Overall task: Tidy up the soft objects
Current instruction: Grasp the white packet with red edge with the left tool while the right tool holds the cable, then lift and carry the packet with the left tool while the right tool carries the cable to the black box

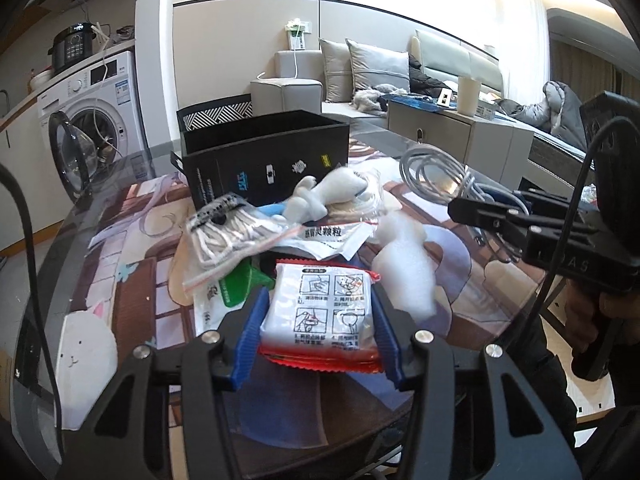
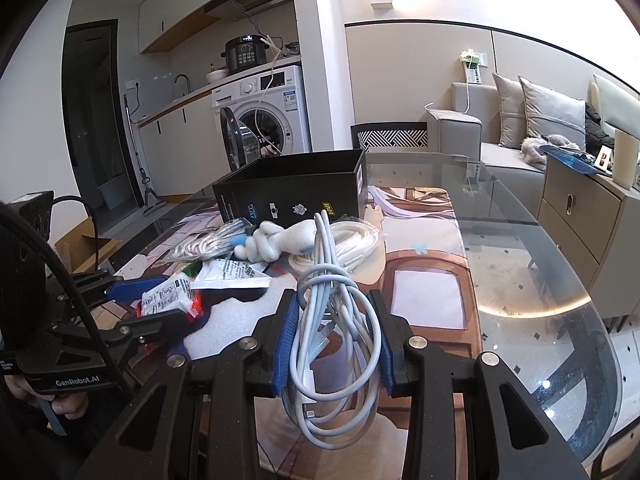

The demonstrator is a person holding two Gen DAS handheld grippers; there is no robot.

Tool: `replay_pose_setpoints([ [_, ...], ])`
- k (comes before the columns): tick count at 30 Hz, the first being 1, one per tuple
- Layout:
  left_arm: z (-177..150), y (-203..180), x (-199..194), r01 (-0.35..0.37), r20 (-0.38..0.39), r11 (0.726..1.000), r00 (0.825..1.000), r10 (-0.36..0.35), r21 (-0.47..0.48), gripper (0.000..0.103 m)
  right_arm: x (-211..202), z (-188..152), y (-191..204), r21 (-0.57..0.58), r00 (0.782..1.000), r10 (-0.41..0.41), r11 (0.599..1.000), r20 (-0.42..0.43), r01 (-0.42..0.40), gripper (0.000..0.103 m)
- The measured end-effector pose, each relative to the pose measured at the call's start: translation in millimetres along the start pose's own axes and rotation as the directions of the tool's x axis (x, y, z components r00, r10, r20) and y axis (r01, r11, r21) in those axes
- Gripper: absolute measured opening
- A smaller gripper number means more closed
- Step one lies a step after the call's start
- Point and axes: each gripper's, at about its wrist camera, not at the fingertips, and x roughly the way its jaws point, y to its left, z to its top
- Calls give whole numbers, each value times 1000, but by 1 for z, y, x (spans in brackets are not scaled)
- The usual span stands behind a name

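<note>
The left tongs [image 1: 320,320] are clenching a red-edged white packet [image 1: 324,312], pads pressing both its sides, presumably to lift it toward the black box [image 1: 264,160]. The right tongs [image 2: 334,344] are gripping a coiled grey cable [image 2: 332,320], bunched so it carries as one bundle. Both items are lying on the near side of the box, above the counter [image 2: 540,280].

The surface [image 2: 532,280] is glossy glass. The packet [image 1: 322,312] is shiny crinkled plastic, the cable [image 2: 332,320] smooth rubbery, the box [image 2: 292,192] matt black cardboard.
</note>
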Motion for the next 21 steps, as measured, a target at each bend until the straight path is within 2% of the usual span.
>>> replay_pose_setpoints([
  [21,13,8,-11,-47,59,998,997,50,-41,50,-7,5,7,-13,999,31,999,36,-31,35],
])
